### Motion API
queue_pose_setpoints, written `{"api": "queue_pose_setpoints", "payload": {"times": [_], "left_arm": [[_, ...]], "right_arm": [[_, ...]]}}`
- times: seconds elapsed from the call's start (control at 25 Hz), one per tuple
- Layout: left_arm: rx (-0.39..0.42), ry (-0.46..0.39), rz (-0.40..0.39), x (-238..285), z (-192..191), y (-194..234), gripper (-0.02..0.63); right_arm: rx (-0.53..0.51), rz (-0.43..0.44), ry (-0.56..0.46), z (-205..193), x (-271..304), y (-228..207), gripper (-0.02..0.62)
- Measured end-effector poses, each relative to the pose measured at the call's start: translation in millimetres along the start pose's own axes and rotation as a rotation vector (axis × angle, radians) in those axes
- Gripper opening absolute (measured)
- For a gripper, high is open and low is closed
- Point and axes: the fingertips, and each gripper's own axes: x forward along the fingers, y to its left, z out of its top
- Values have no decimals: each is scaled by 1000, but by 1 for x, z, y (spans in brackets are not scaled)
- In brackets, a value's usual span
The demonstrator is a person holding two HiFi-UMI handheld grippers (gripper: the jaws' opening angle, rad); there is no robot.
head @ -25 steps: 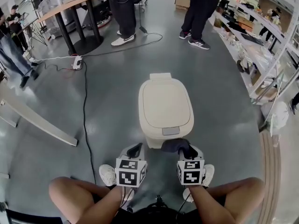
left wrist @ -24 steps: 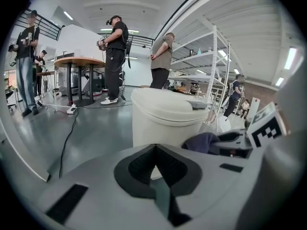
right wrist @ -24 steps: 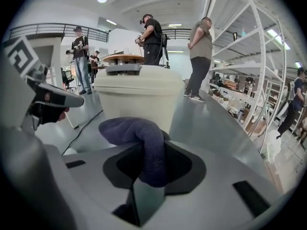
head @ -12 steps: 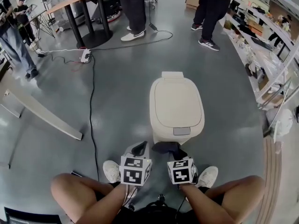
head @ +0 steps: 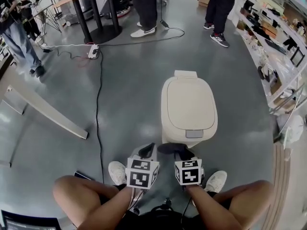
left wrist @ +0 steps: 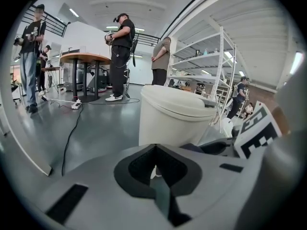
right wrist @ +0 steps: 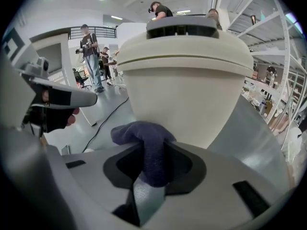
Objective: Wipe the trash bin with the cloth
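At the lower centre of the head view, the right gripper is clenching its fingers on a dark cloth. The cloth is bunching up close against the near wall of the cream trash bin; whether it is touching is unclear. Just to the left, the left gripper is hovering with fingers pressed together, grasping nothing. The bin is standing on the grey floor, lid down.
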Motion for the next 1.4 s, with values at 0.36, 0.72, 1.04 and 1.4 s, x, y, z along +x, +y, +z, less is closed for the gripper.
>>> {"api": "queue_pose_setpoints", "payload": {"times": [0.36,0.72,1.04,1.4], "left_arm": [[30,15,-25,11,-2,-20,0],[81,60,-63,30,-16,-47,0],[57,114,-82,43,-32,-59,0],[65,103,-46,53,-26,-55,0]], "right_arm": [[13,-26,22,-9,-4,-26,104],[-8,-128,21,-19,-9,-73,104],[20,-185,44,-28,-11,-108,104],[-9,-210,49,-40,-15,-112,104]]}}
